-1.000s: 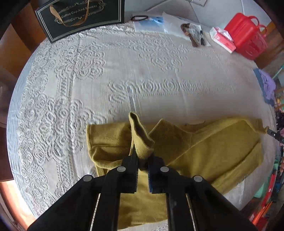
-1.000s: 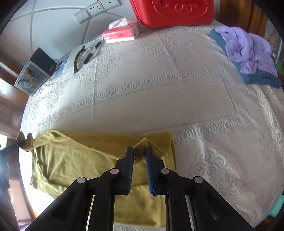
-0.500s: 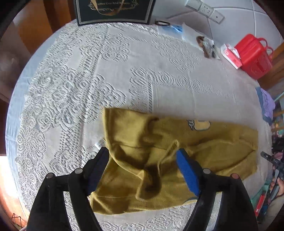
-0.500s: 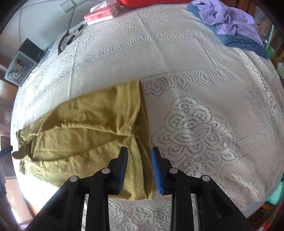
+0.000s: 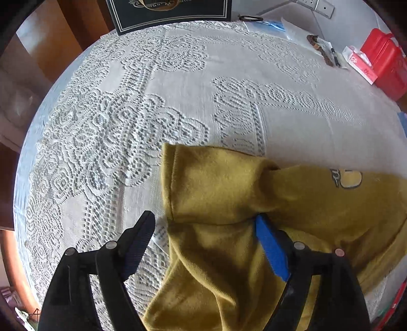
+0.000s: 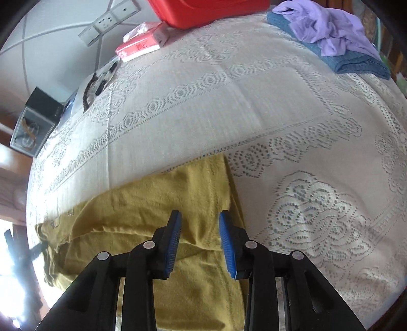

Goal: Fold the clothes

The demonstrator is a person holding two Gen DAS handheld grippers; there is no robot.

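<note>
A mustard-yellow shirt (image 5: 229, 183) lies on the white lace tablecloth (image 5: 157, 107), partly folded, with a printed emblem (image 5: 348, 178) showing at the right. My left gripper (image 5: 203, 224) is open wide, its jaws straddling the shirt's sleeve end, holding nothing. In the right wrist view the shirt's other end (image 6: 162, 203) lies flat near the table's front. My right gripper (image 6: 199, 224) is open over that end, holding nothing.
A red plastic box (image 6: 208, 10) and a tissue pack (image 6: 142, 42) stand at the back. A purple garment on a folded blue one (image 6: 330, 33) lies at the far right. A dark gift bag (image 5: 168, 10) and small items (image 5: 323, 48) sit along the far edge.
Both grippers let go of the yellow shirt and opened; the shirt dropped flat onto the cloth. The left gripper moved closer over the sleeve end.
</note>
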